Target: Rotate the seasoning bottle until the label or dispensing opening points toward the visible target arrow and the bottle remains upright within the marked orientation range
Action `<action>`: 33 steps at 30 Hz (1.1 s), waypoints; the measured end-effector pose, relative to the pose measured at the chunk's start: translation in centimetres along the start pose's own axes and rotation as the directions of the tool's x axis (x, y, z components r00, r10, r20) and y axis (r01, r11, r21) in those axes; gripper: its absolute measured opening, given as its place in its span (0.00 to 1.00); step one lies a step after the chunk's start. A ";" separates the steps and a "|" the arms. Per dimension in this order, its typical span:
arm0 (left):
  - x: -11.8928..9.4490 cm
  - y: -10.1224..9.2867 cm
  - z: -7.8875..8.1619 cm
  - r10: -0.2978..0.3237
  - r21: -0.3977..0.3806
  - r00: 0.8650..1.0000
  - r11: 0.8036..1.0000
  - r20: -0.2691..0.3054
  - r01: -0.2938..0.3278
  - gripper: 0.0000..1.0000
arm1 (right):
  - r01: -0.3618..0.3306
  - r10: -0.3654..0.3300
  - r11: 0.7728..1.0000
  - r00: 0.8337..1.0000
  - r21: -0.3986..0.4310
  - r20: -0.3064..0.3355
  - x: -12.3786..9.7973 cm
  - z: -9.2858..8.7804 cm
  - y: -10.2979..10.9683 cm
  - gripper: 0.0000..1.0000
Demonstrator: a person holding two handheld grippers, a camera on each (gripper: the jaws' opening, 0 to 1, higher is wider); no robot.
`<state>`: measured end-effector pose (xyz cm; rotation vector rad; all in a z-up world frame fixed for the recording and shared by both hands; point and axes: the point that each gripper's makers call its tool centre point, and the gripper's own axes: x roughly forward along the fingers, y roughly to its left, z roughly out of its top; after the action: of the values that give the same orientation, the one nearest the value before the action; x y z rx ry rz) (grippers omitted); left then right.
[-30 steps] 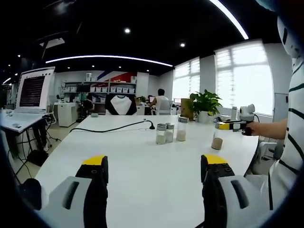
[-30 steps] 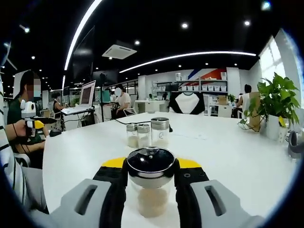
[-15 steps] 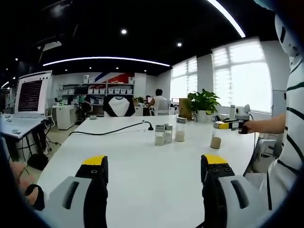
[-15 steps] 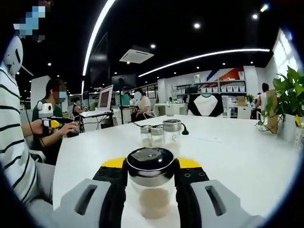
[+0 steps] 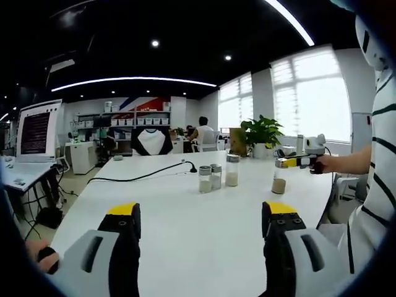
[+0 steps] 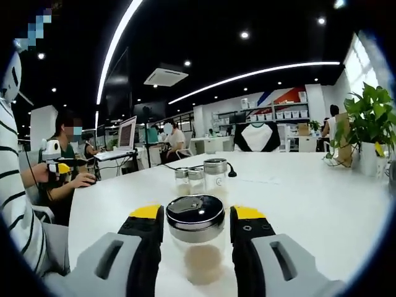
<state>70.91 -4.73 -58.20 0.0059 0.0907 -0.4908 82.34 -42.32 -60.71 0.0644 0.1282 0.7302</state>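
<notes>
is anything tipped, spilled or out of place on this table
Nothing stands out. The seasoning bottle stands upright between the right gripper jaws, lid on. The three other jars stand upright in a tidy cluster, with no spilled powder on the white table. The left gripper is open, holding nothing.

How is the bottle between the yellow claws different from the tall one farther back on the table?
The seasoning bottle sits between the right gripper jaws; the tall bottle stands free beside two small shakers. The seasoning bottle holds brownish powder, the tall bottle paler powder. Both are upright, clear and metal-capped.
</notes>
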 end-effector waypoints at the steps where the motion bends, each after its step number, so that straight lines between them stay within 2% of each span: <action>1: 0.2 0.0 0.0 -0.001 0.000 1.000 1.000 0.001 0.001 0.85 | 0.012 -0.012 1.000 1.000 0.005 0.011 -0.1 0.2 0.0 0.46; 5: 1.2 0.0 0.3 -0.013 0.001 1.000 1.000 0.012 0.013 0.84 | 0.080 -0.080 0.997 0.997 0.014 0.010 -0.6 0.3 0.5 0.49; 7: 1.7 -0.2 0.5 -0.022 0.006 1.000 1.000 0.017 0.022 0.84 | 0.113 -0.115 0.993 0.993 0.033 0.041 -0.8 1.0 1.3 0.50; 10: 2.3 -0.4 0.8 -0.032 0.014 0.999 0.999 0.022 0.031 0.84 | 0.155 -0.157 0.987 0.987 0.038 0.043 -0.9 1.0 1.3 0.48; 12: 2.6 -0.4 0.9 -0.036 0.016 0.999 0.999 0.021 0.035 0.84 | 0.182 -0.183 0.982 0.983 0.057 0.010 -0.8 0.4 1.2 0.43; 14: 2.9 -0.4 0.9 -0.037 0.015 0.999 0.999 0.022 0.036 0.84 | 0.213 -0.213 0.976 0.977 0.037 0.013 -0.7 0.3 1.0 0.43; 19: 3.4 0.1 1.7 -0.024 0.007 0.999 1.000 0.046 0.023 0.84 | 0.271 -0.276 0.958 0.960 0.098 0.047 -0.2 0.6 0.9 0.47; 22: 3.5 0.1 2.0 -0.026 0.006 0.998 1.000 0.053 0.026 0.84 | 0.305 -0.309 0.949 0.950 0.082 0.040 0.2 0.5 0.7 0.47; 25: 3.6 0.1 2.0 -0.026 0.011 0.998 1.000 0.049 0.026 0.84 | 0.316 -0.319 0.946 0.947 0.067 0.032 0.5 0.4 0.7 0.45; 26: 3.6 0.1 2.0 -0.027 0.008 0.998 1.000 0.050 0.026 0.84 | 0.336 -0.337 0.940 0.942 0.054 0.004 0.4 0.0 0.5 0.43; 33: 3.6 0.0 1.8 -0.028 -0.001 0.999 1.000 0.045 0.028 0.84 | 0.340 -0.341 0.940 0.940 -0.032 -0.028 0.6 -0.5 0.4 0.39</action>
<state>74.22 -6.51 -56.76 -0.0076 0.0476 -0.5185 82.45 -41.60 -61.20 0.0039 0.1569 0.3863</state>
